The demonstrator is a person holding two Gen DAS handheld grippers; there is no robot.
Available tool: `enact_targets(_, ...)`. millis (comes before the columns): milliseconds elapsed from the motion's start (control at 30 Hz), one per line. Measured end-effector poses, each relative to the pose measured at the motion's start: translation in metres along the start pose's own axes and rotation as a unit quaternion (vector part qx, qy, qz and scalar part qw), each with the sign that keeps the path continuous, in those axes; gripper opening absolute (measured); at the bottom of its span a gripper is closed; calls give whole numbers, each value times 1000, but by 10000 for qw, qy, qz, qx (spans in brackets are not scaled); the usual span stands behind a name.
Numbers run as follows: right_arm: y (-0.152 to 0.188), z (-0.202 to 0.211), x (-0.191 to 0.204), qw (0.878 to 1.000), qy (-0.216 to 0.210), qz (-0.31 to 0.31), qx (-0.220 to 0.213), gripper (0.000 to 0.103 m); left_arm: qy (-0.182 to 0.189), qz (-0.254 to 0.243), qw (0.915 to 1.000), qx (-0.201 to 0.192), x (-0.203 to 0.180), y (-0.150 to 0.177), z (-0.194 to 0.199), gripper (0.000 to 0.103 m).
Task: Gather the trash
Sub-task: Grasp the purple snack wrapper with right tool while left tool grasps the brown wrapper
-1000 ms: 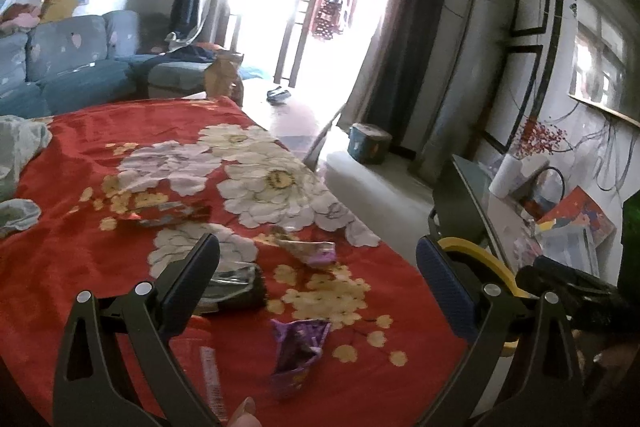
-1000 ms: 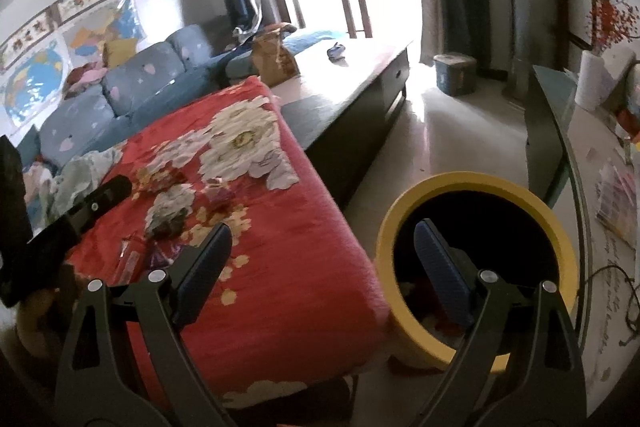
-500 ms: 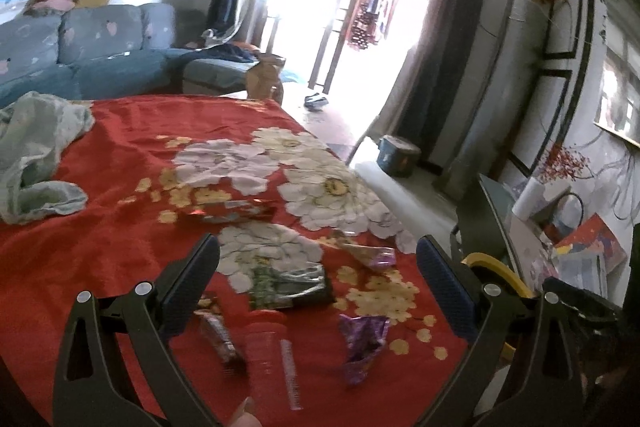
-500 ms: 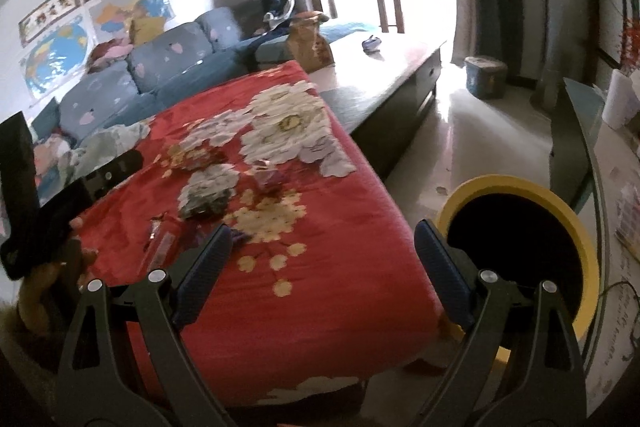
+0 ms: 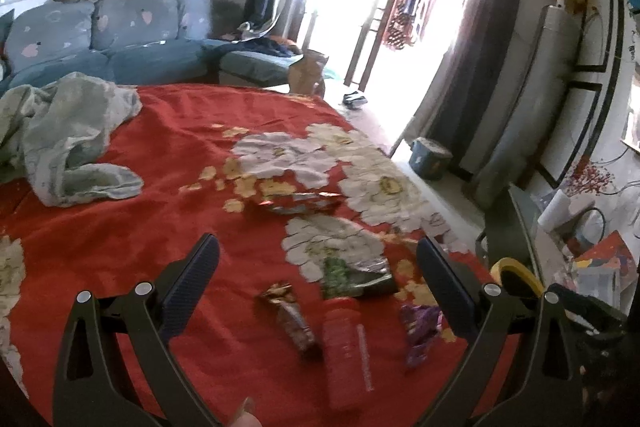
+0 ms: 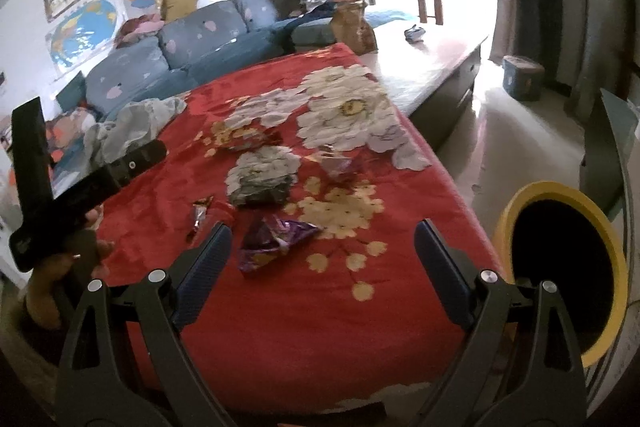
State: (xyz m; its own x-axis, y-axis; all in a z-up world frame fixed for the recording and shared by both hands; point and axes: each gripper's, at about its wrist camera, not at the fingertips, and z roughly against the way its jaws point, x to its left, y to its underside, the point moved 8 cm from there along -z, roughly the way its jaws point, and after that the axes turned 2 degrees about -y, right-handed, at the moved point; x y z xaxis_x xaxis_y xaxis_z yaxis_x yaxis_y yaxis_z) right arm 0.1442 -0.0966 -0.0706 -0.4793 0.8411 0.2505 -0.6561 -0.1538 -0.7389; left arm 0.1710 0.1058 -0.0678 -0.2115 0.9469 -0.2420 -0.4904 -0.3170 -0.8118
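Several wrappers lie on a red floral cloth. In the left wrist view I see a brown wrapper, a red bottle, a purple wrapper, a green-silver packet and a red-gold wrapper. My left gripper is open above them, empty. In the right wrist view the purple wrapper lies just ahead of my open, empty right gripper. The yellow-rimmed bin stands on the floor at the right; its rim also shows in the left wrist view.
A pale green cloth lies crumpled on the table's left. A blue sofa is behind. A dark low cabinet extends past the table. A blue tin sits on the floor. A cluttered glass shelf is at the right.
Both grippers have swung left, away from the bin and over the red cloth. The wrappers now sit between and ahead of the fingers. Both stay open and empty.
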Motion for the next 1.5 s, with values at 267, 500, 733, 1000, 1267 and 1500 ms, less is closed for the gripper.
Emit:
enact_targets(267,4,-20,15,9998,-83,68,176,84,-257,171,9993,200,34,14,2,95)
enact_targets(500,9,-39,20,9993,-104,70,361,84,-157,425,9980,446,48,27,-5,95)
enact_targets(733,15,-61,24,9982,-165,59,567,84,268,647,9946,772,43,44,-18,70)
enact_targets(1000,19,-88,29,9970,-232,32,736,77,796,1019,9842,1213,36,64,-34,46)
enact_targets(1267,30,-107,18,9952,-268,-174,925,58,842,987,9813,1425,27,78,-52,39)
enact_targets(1500,32,-107,7,9962,-131,-32,857,25,853,994,9809,1435,29,81,-55,19)
